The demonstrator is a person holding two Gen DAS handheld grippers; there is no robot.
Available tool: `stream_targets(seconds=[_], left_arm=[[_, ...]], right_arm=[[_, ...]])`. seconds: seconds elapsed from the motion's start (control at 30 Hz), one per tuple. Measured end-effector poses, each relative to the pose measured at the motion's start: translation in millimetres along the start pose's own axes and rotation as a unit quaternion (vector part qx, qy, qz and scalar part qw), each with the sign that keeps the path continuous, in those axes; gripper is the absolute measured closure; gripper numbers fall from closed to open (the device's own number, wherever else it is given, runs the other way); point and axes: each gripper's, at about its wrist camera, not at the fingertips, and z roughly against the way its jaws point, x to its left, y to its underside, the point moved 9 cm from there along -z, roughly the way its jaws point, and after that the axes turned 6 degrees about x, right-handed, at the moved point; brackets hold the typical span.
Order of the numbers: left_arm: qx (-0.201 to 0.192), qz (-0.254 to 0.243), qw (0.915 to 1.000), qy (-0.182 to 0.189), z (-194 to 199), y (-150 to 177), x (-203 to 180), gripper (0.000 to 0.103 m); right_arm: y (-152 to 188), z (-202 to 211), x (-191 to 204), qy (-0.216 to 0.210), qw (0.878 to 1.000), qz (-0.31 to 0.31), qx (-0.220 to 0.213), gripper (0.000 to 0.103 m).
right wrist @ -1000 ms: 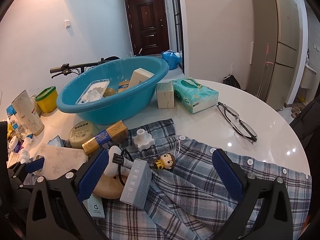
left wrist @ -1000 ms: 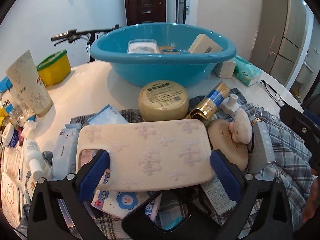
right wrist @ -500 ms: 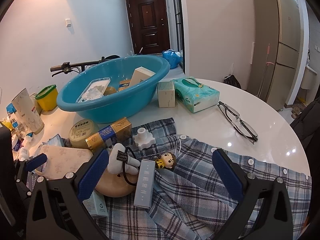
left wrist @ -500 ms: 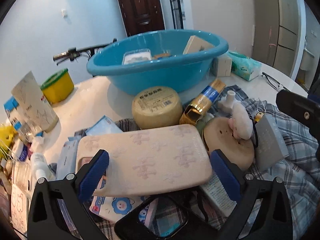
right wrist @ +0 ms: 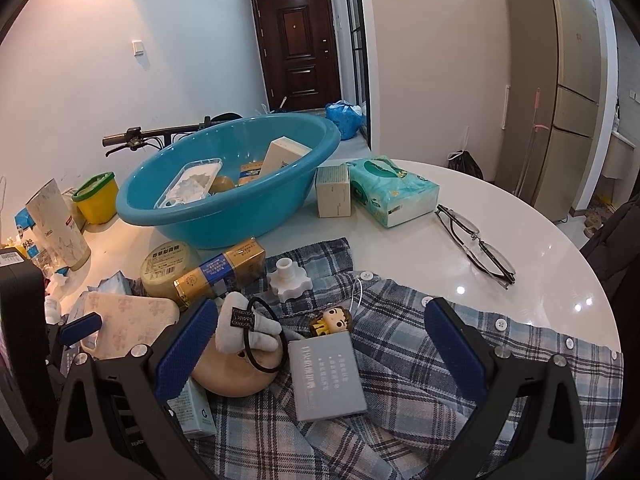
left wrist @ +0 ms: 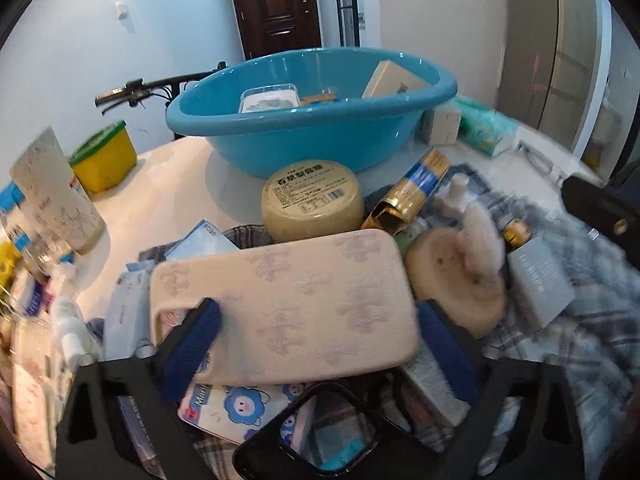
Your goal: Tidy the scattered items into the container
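We've got the pink patterned board lying atop the clutter, just in front of the round tin and the blue basin. Our left gripper straddles it, jaws wide but closing, pads not yet pressing. Our right gripper hangs spread wide over the plaid shirt, holding nothing.

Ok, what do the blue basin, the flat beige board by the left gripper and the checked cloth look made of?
Blue basin: smooth glossy plastic, judging by the sheen along its moulded rim. Flat beige board: looks like matt plastic or composite, with a faint printed pattern and rounded corners; not certain. Checked cloth: woven fabric, apparently a shirt, since it creases and carries white buttons.
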Motion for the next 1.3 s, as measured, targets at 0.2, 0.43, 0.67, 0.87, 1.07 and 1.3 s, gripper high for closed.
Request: stream_targets(seconds=[0.2, 0.43, 0.67, 0.87, 1.07, 1.3], left_arm=[[-0.009, 0.021, 0.9994, 0.026, 11.2, -3.9, 10.7, 0.047], [0.015, 0.009, 0.999, 0.041, 3.9, 2.9, 3.3, 0.002], [0.02, -0.016, 0.9996, -0.007, -5.6, 5.5, -1.3, 0.001], [0.018, 0.021, 0.9993, 0.023, -2.8, 1.6, 6.5, 0.001], [0.023, 0.022, 0.9989, 0.036, -7.3, -1.8, 9.3, 0.001], [0.02, 0.034, 0.9985, 0.037, -5.1, -3.9, 15.8, 0.008]], right_arm=[[-1.5, 0.3, -7.6, 0.002, 1.0, -0.015, -0.003, 0.0], [2.5, -7.6, -3.1, 0.014, 1.0, 0.007, 0.013, 0.0], [2.8, -6.1, -2.4, 0.012, 1.0, 0.009, 0.012, 0.0], [2.3, -3.5, -2.3, 0.007, 1.0, 0.005, 0.009, 0.0], [2.3, -4.5, -0.5, 0.007, 1.0, 0.008, 0.011, 0.0], [2.9, -6.0, -0.8, 0.008, 1.0, 0.007, 0.012, 0.0]])
